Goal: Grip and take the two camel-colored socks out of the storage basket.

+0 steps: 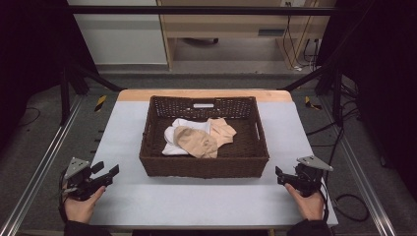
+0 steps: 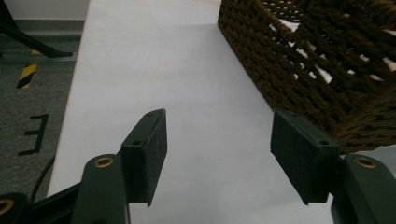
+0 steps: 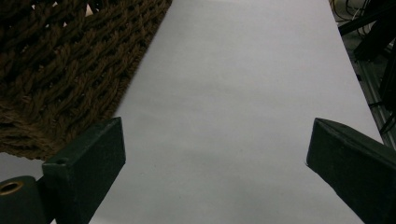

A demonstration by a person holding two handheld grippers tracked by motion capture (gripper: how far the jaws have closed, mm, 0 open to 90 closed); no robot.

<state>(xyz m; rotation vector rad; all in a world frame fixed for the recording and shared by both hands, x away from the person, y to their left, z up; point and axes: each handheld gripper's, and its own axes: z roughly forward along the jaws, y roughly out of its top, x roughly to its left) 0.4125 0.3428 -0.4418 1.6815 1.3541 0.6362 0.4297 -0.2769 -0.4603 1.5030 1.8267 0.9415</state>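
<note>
- Grey floor and dark frame rails surround a pale table (image 1: 196,196); light wooden furniture and trailing cables stand beyond its far edge.
- Brown woven basket (image 1: 204,164) sits mid-table, toward the far side. Inside lie a beige sock (image 1: 195,141), a second beige sock (image 1: 222,130) partly beneath it toward the right, and a white sock (image 1: 176,133) tucked under both on the left.
- All three socks are loosely heaped, overlapping, well inside the basket walls. None sits on the bare table.
- Judgement on progress: the work seems to concern the socks in the basket, and nothing is gripped or touched at present. Either the socks are already delivered, or handling has not begun; the pictures do not settle which.
- Left gripper (image 1: 107,174): held low at the near left corner of the table, hand wrapped under it, jaws pointing toward the basket's near left corner. Jaws stand wide apart with bare table between them, holding nothing; the left gripper view puts the basket wall (image 2: 299,70) just ahead on one side.
- Right gripper (image 1: 281,176): mirrored at the near right side, jaws aimed toward the basket. The right gripper view shows its jaws spread wide over bare table, empty, with the basket's corner (image 3: 70,70) to one side.
- Both grippers are near the basket but apart from it.
</note>
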